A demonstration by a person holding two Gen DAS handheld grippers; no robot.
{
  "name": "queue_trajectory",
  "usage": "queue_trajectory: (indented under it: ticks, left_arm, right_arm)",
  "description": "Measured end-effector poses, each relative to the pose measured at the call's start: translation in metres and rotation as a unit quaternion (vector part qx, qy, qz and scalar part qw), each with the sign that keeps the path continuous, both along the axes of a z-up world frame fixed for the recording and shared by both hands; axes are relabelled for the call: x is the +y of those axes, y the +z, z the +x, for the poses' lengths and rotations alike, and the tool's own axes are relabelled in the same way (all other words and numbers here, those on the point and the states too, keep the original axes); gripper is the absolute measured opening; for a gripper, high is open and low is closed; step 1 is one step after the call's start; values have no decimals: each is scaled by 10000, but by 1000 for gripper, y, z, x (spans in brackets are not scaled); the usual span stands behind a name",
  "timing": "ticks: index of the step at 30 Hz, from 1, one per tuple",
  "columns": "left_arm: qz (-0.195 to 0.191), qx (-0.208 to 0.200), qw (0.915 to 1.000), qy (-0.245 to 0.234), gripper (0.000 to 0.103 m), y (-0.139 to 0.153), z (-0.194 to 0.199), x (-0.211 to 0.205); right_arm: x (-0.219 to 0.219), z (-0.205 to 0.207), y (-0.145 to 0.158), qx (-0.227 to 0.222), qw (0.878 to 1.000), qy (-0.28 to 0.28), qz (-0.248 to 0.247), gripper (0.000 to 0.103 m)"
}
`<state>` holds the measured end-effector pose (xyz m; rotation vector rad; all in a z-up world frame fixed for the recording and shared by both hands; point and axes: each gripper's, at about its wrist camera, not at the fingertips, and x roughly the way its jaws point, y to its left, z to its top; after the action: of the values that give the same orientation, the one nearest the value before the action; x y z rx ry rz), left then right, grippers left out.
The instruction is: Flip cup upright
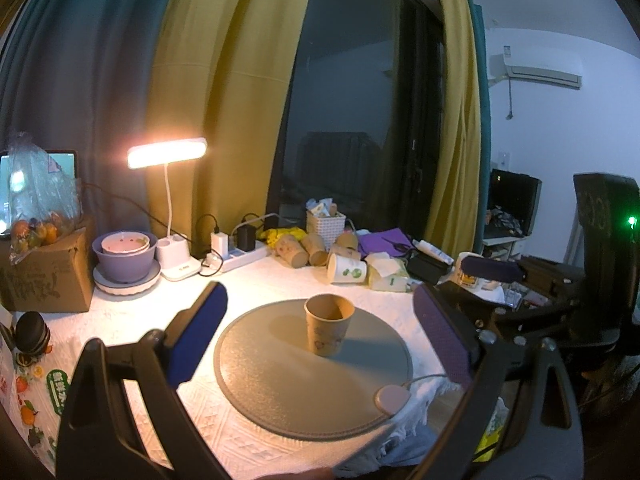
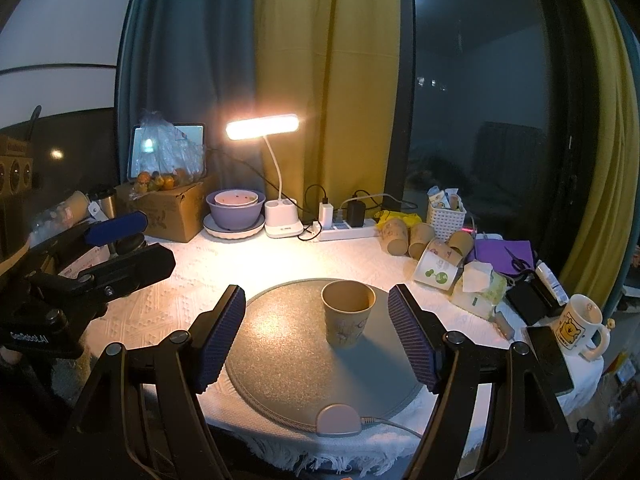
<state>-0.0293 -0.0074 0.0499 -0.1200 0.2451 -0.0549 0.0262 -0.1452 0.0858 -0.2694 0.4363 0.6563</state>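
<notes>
A brown paper cup (image 1: 328, 330) stands upright, mouth up, on the round grey mat (image 1: 280, 384). It also shows in the right wrist view (image 2: 347, 317) on the mat (image 2: 288, 364). My left gripper (image 1: 320, 332) is open and empty, its blue pads wide apart, drawn back from the cup. My right gripper (image 2: 318, 334) is open and empty, with the cup between and beyond its pads, touching neither. The left gripper also shows at the left of the right wrist view (image 2: 120, 240), and the right one at the right of the left wrist view (image 1: 492, 270).
Several paper cups (image 2: 424, 240) lie on their sides at the back right beside a white basket (image 2: 446, 216). A lit desk lamp (image 2: 264, 128), stacked bowls (image 2: 236, 210), a power strip (image 2: 348, 232) and a cardboard box (image 2: 172, 212) line the back. A mug (image 2: 580, 326) stands right.
</notes>
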Motion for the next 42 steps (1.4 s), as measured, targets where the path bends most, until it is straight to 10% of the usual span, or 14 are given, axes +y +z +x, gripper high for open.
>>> queue_trajectory:
  ticks: [42]
  left_arm:
    - [5, -12, 10000, -36, 95, 0, -1, -3]
  right_arm:
    - [3, -1, 0, 12, 10000, 6, -3, 77]
